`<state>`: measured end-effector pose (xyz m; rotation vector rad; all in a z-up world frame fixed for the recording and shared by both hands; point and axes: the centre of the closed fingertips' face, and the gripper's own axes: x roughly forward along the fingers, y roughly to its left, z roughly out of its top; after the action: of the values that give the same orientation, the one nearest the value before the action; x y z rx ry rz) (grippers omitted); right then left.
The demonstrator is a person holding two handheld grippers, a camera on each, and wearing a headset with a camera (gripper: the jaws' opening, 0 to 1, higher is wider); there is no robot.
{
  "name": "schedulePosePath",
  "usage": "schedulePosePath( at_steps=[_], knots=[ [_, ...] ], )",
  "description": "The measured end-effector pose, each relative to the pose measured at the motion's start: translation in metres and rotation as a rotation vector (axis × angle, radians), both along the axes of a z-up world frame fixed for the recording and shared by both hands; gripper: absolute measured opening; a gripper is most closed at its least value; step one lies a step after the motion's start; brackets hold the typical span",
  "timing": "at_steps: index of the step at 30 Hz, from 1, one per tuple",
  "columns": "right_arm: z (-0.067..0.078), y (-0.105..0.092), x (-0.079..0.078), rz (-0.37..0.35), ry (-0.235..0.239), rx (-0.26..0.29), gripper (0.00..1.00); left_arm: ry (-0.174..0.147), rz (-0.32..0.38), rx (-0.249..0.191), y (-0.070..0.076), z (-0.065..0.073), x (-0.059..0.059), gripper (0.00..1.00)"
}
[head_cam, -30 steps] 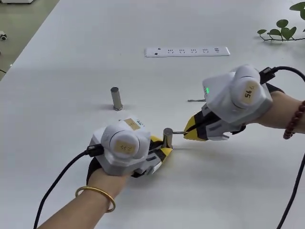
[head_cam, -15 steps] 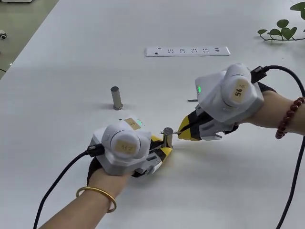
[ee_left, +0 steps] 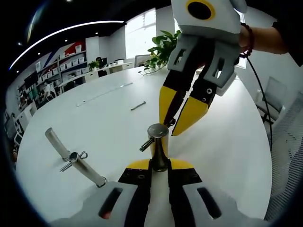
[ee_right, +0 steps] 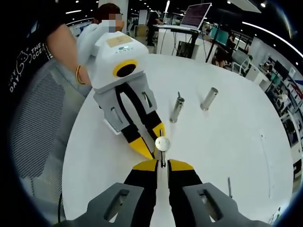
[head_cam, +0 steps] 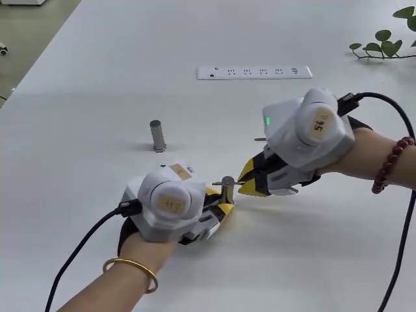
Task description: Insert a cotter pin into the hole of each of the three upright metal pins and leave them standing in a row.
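Left gripper (ee_left: 159,165) clamps the metal pin (ee_left: 158,141) upright at frame centre; right gripper (ee_right: 163,165), closed on the level cotter pin (ee_left: 146,145), seemingly has it threaded through.

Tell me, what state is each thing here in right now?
Held pin: upright, clamped.
Cotter pin: pushed through the held pin, tip out the far side.
Left gripper: shut on the held pin.
Right gripper: shut on the cotter pin.
Second pin: standing, own cotter pin fitted.
Third pin: standing, no cotter pin visible.
Spare cotter pin: lying loose.
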<state>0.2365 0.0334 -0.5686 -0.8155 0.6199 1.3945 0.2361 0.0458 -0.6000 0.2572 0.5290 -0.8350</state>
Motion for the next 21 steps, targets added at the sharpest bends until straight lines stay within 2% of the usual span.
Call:
schedulePosePath(
  at_steps=[7, 21],
  knots=[
    [0.0044, -0.0036, -0.0016, -0.029, 0.012, 0.008, 0.00, 0.002, -0.001, -0.003, 0.0002, -0.0001, 0.0001, 0.11],
    [0.0044, 0.0011, -0.0025, -0.012, 0.005, 0.008, 0.00, 0.005, 0.002, -0.004, 0.0000, -0.0002, 0.0000, 0.11]
  ],
)
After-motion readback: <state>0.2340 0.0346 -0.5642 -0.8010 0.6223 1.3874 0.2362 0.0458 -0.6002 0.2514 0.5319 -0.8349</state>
